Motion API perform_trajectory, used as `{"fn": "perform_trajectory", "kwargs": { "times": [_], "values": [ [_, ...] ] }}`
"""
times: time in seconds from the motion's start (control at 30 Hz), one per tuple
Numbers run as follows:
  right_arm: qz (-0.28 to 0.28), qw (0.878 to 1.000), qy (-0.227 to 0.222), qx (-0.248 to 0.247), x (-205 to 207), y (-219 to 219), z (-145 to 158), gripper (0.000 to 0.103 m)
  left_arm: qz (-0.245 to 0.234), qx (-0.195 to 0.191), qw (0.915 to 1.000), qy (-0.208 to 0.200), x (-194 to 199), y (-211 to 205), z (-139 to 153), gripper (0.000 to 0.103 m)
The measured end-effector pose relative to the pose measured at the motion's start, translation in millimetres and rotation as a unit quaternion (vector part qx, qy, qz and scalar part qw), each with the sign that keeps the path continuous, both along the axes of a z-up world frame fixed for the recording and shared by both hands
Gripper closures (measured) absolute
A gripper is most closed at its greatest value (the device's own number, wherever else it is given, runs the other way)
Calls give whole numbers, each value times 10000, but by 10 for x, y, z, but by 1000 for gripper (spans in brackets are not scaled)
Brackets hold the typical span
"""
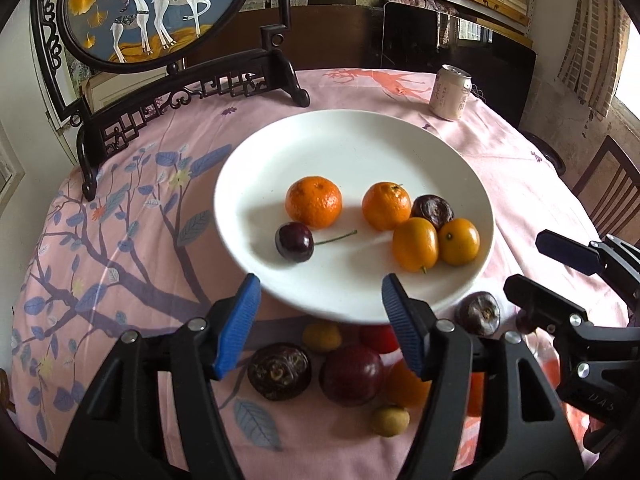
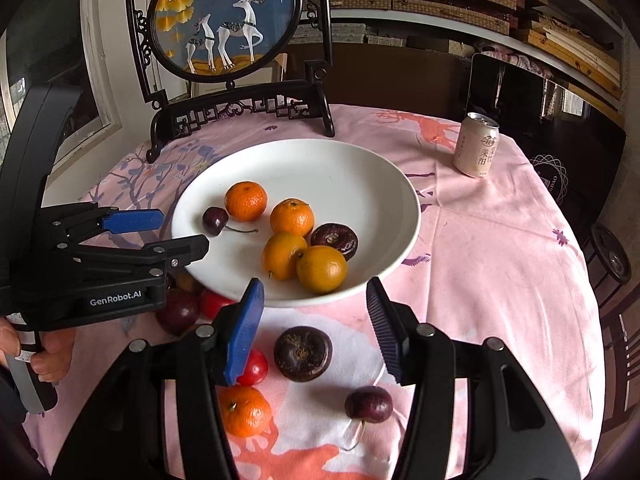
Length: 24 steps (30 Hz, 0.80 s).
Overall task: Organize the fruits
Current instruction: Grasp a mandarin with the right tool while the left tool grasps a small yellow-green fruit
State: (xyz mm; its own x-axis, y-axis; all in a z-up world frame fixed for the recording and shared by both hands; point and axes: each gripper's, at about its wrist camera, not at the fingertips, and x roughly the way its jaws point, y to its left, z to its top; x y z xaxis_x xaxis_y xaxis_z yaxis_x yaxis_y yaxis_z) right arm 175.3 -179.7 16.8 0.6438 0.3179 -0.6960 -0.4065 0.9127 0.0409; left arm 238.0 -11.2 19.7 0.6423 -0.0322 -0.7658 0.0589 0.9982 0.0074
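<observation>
Fruit sits partly sorted on the round white ceramic plate: two mandarins, two smooth orange kumquats, one dark cherry and one brown water chestnut. Loose fruit lies on the pink printed tablecloth near the plate's front rim. Left gripper is spread wide, holding nothing. Right gripper is likewise spread, empty, above another water chestnut. A pale drink can stands far right.

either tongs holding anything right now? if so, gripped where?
Nothing held. Left tongs and right tongs are both open and empty, hovering over the near rim of the white plate.
</observation>
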Motion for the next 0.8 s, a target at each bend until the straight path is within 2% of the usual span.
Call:
{"fn": "perform_trajectory", "kwargs": {
  "times": [0.13, 0.2, 0.37, 0.5, 0.8],
  "values": [
    [-75, 9999, 81, 57, -219, -111, -20, 49, 37, 64, 9999, -83, -235, -12, -22, 30],
    [-114, 9998, 162, 96, -339, -161, -64, 43, 52, 44, 9999, -89, -355, -4, -52, 29],
    [-105, 9982, 548, 207, -609, -182, -256, 43, -2, 129, 9999, 79, -594, 7, -198, 28],
    [31, 9976, 687, 80, -780, -60, -392, 43, 4, 189, 9997, 176, -754, 30, -305, 28],
    [-36, 9959, 898, -83, -702, 178, -583, 43, -32, 161, 9993, 327, -910, 112, -413, 26]
  ]
}}
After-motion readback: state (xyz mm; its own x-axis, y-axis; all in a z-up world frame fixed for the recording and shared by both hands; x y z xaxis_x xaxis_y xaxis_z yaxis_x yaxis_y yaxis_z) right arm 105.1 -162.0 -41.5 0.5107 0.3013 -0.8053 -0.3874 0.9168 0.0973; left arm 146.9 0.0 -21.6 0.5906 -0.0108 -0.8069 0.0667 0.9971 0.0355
